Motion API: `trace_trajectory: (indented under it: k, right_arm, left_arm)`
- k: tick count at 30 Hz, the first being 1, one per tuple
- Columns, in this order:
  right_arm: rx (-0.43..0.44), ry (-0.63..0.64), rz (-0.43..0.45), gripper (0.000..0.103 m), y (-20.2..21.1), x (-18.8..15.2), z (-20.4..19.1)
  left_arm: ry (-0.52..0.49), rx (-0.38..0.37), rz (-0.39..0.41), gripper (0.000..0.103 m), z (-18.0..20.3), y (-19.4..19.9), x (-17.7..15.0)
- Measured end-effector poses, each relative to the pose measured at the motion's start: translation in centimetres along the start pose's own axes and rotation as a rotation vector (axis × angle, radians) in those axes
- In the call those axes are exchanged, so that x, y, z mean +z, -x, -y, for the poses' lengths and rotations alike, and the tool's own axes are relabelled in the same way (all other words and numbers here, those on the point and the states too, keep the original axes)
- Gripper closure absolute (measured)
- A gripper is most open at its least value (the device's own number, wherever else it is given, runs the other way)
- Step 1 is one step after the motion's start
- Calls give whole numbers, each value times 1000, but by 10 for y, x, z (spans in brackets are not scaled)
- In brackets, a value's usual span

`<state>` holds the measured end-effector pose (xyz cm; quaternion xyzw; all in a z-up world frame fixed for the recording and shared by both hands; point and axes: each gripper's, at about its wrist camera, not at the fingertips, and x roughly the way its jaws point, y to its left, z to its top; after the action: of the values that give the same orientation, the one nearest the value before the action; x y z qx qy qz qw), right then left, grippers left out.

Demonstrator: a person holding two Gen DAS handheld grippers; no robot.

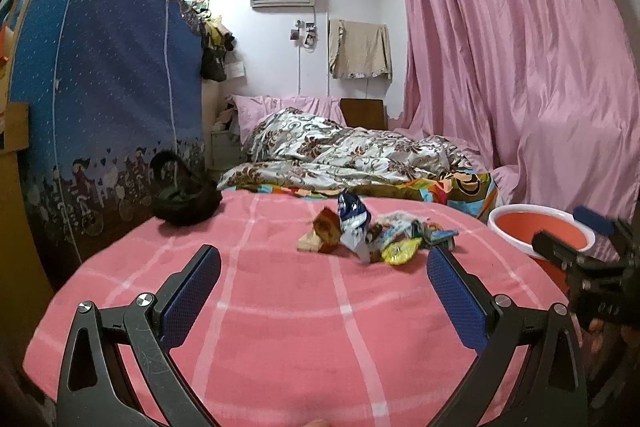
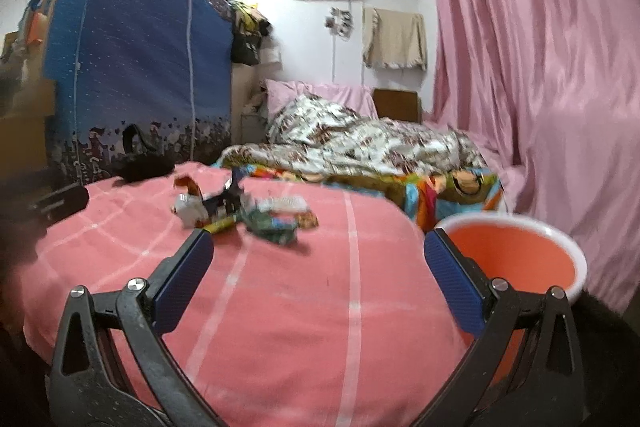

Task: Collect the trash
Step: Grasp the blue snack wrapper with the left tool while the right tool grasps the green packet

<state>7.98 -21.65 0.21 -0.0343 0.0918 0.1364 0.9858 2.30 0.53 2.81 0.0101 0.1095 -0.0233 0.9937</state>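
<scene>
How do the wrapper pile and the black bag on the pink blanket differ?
The wrapper pile is many small, crumpled, multicoloured pieces scattered mid-blanket; the black bag is one dark slumped item with a loop handle, at the left edge by the blue wardrobe. Both rest untouched on the pink blanket.

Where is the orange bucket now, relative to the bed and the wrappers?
The bucket stands off the right edge of the bed, right of the wrappers. In the left wrist view it shows at the right, behind the right gripper.
</scene>
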Motion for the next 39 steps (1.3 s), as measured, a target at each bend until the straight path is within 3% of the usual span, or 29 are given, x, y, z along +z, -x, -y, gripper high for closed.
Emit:
trace_trajectory:
  k: [10, 17, 23, 29, 32, 33, 37, 39]
  right_arm:
    - [106, 54, 86, 0, -46, 52, 4]
    - [150, 81, 70, 0, -75, 53, -3]
    - [214, 46, -21, 0, -100, 44, -3]
    - [273, 22, -102, 0, -110, 36, 6]
    - [311, 2, -164, 15, -116, 31, 9]
    - [321, 3, -183, 21, -118, 29, 9]
    - [362, 11, -266, 26, -125, 19, 5]
    - [371, 23, -291, 28, -127, 14, 2]
  left_arm:
    - [26, 7, 66, 2, -16, -30, 29]
    - [28, 32, 105, 2, -27, -44, 37]
    - [16, 12, 28, 2, -26, -60, 37]
    - [30, -36, -149, 4, -21, -90, 30]
    - [48, -83, -227, 14, -16, -101, 26]
    - [52, -100, -267, 21, -14, -108, 23]
    - [59, -136, -401, 53, -9, -130, 18]
    - [69, -160, -453, 61, -6, -138, 15]
